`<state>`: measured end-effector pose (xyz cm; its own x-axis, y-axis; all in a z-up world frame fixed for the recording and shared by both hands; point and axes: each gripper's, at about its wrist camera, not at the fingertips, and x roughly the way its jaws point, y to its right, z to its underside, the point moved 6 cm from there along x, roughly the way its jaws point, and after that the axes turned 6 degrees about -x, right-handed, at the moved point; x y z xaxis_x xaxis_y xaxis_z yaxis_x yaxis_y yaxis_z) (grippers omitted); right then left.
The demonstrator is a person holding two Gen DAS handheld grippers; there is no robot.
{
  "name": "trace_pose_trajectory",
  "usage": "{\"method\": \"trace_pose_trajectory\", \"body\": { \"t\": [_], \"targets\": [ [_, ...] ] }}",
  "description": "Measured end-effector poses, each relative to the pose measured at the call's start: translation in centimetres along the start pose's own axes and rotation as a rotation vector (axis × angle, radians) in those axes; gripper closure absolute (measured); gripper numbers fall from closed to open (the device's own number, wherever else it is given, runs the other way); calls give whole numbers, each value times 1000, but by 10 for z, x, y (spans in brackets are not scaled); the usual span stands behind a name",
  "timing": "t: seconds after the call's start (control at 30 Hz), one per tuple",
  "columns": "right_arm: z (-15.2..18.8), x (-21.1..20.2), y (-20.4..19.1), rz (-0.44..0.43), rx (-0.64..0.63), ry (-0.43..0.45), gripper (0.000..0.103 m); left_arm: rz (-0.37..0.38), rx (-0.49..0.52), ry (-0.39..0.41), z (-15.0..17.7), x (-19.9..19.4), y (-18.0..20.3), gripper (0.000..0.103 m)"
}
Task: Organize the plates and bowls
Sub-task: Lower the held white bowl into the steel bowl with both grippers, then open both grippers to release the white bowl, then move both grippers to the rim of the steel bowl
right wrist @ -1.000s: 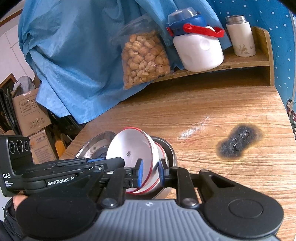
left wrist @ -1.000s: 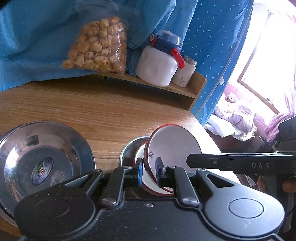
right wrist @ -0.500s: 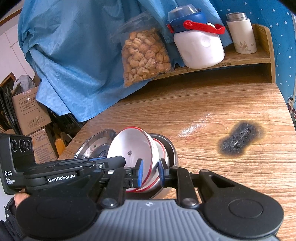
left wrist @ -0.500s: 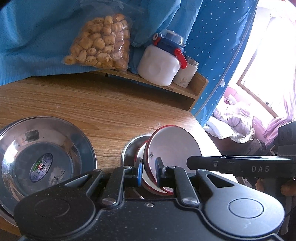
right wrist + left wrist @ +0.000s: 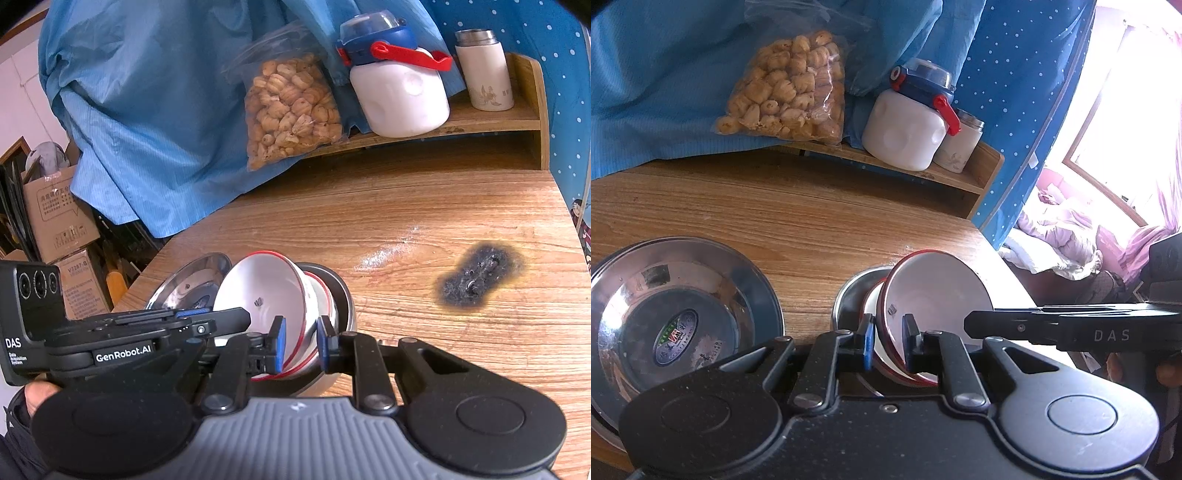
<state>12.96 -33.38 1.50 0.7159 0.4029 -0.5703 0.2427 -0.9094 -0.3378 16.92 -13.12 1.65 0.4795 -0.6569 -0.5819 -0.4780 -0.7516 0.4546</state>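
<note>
Wood-grain surface (image 5: pixel 424 206) carries our shiny steel plate (image 5: pixel 679 314). Both our left gripper (image 5: pixel 888 339) and right gripper (image 5: pixel 301 341) pinch the tilted, round, red-rimmed white bowl (image 5: pixel 938 291) over nested bowls beside the plate.

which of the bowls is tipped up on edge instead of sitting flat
The red-rimmed white bowl, pinched at its rim by both grippers. Unlike the flat steel dish, it stands tilted, leaning in a second red-rimmed bowl.

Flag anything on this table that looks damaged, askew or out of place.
A black charred burn mark scars the wooden tabletop, with a pale powdery smear beside it. The white red-rimmed bowl stands tilted on edge in the steel bowl, pinched by both grippers, left and right.
</note>
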Motion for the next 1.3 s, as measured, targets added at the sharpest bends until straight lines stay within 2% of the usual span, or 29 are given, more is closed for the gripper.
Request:
{"method": "trace_pose_trajectory", "body": {
  "t": [0.27,0.43,0.5,0.53,0.6,0.63,0.67,0.7,0.73,0.8,0.83,0.9,1.0,1.1,1.2,1.3],
  "targets": [
    [0,0,-1,15,-13,1,80,-11,-1,7,0,-1,-2,82],
    [0,0,-2,43,-39,7,78,-19,-5,42,2,-2,-3,81],
    [-1,-1,-2,55,-46,14,76,-19,-17,53,3,-3,-5,71],
    [-1,-3,-3,66,-53,23,73,-11,-24,64,3,-6,-6,69],
    [-2,-7,-4,86,-59,46,55,-3,-25,96,4,-12,-6,57],
    [-2,-9,-4,96,-62,60,51,2,-24,116,3,-15,-5,49],
    [-2,-11,-4,105,-65,73,43,-6,-25,137,2,-18,-5,28],
    [-2,-14,-4,116,-66,87,34,-22,-27,167,2,-23,-5,13],
    [-2,-16,-4,129,-67,103,30,-36,-21,200,1,-27,-6,10],
    [-1,-19,-3,154,-68,130,12,-65,-3,240,0,-33,-6,3],
    [-1,-21,-3,165,-68,146,9,-84,-2,258,0,-36,-7,1],
    [0,-23,0,181,-58,174,3,-129,-9,289,0,-42,-10,1],
    [0,-26,3,196,-50,209,0,-164,27,333,5,-54,-9,1],
    [-1,-34,-1,192,-69,278,0,-175,60,439,12,-71,-8,1],
    [-3,-43,2,201,-53,333,0,-193,-16,477,16,-82,-17,1],
    [-7,-48,5,209,-27,330,0,-183,-82,460,19,-85,-31,1]
  ]
}}
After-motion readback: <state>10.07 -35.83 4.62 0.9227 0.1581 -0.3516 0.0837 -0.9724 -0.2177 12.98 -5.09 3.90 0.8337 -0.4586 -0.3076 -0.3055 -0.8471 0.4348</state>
